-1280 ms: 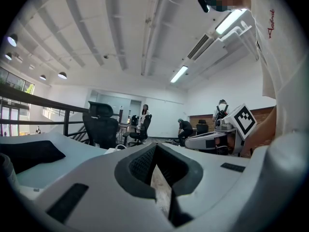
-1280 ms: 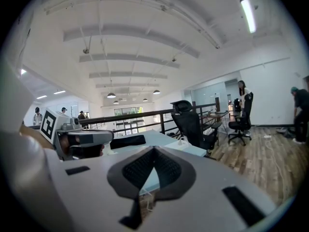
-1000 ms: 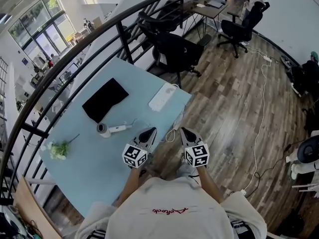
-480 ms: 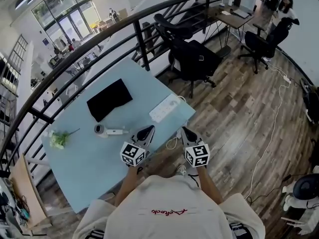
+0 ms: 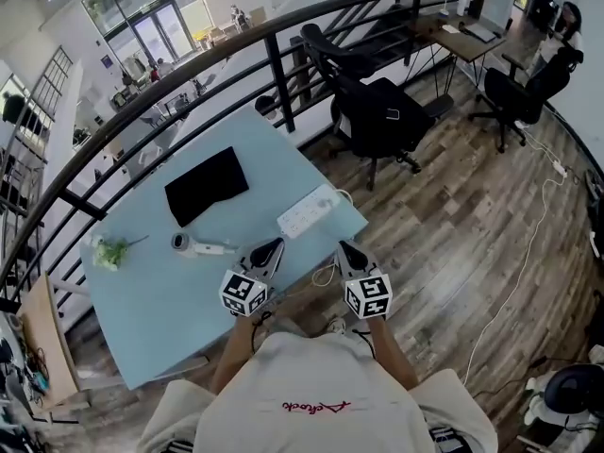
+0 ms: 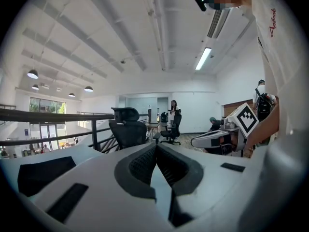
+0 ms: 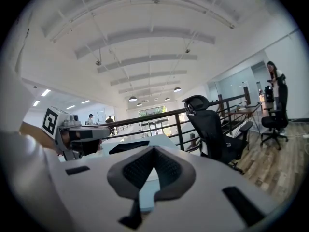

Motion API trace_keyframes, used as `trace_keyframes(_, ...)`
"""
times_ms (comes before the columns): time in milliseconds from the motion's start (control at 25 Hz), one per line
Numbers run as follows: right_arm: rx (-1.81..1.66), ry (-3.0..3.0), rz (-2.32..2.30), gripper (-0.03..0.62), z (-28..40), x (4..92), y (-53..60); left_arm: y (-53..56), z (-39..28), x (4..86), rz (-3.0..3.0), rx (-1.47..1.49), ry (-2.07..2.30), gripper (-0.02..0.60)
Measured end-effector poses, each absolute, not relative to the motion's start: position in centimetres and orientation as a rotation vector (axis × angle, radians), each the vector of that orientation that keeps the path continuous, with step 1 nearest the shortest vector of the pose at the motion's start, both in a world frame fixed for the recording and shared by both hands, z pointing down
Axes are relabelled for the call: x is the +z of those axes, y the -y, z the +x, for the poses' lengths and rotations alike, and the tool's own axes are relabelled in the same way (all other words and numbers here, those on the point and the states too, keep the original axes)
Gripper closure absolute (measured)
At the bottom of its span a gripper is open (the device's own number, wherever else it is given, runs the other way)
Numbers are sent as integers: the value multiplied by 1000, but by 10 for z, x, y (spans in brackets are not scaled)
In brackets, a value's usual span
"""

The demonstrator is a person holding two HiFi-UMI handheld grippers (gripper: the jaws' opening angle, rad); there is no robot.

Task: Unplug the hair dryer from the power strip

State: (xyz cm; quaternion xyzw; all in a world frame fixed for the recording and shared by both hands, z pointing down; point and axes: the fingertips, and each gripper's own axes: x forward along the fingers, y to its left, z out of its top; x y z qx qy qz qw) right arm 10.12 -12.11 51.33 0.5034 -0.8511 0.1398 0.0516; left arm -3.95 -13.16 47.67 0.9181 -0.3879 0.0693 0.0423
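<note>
A white hair dryer (image 5: pixel 192 245) lies on the light blue table (image 5: pixel 160 300), its dark nozzle end to the left. A white power strip (image 5: pixel 308 211) rests near the table's right edge, with a white cord (image 5: pixel 328 270) hanging off the edge below it. My left gripper (image 5: pixel 272 246) hovers over the table's near right edge, shut with nothing in it; its jaws meet tip to tip in the left gripper view (image 6: pixel 156 147). My right gripper (image 5: pixel 345 249) is just off the table's edge above the floor, shut and empty too (image 7: pixel 154 150).
A black mat (image 5: pixel 207 185) lies at the table's back, a small green sprig (image 5: pixel 109 252) at its left end. A black railing (image 5: pixel 274 64) runs behind the table. A black office chair (image 5: pixel 382 116) stands to the right on the wood floor (image 5: pixel 472 215).
The view has swung, so the table sits further up and left. Both grippers stay shut and side by side at the table's near right edge.
</note>
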Motion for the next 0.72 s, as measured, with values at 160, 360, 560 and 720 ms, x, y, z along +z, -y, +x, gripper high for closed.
trace_keyframes(160, 443, 2590, 1539, 577, 107, 516, 127, 137, -33, 483, 2803, 240, 1178, 574)
trace_keyframes(360, 474, 2570, 1530, 577, 107, 528, 131, 144, -30, 491, 2799, 258, 1165, 574)
trace_keyframes(560, 485, 2542, 1534, 577, 104, 535, 143, 162, -36, 499, 2781, 243, 1153, 574)
trace_keyframes(720, 479, 2509, 1566, 577, 106, 533, 165, 185, -35, 505, 2773, 226, 1119, 574)
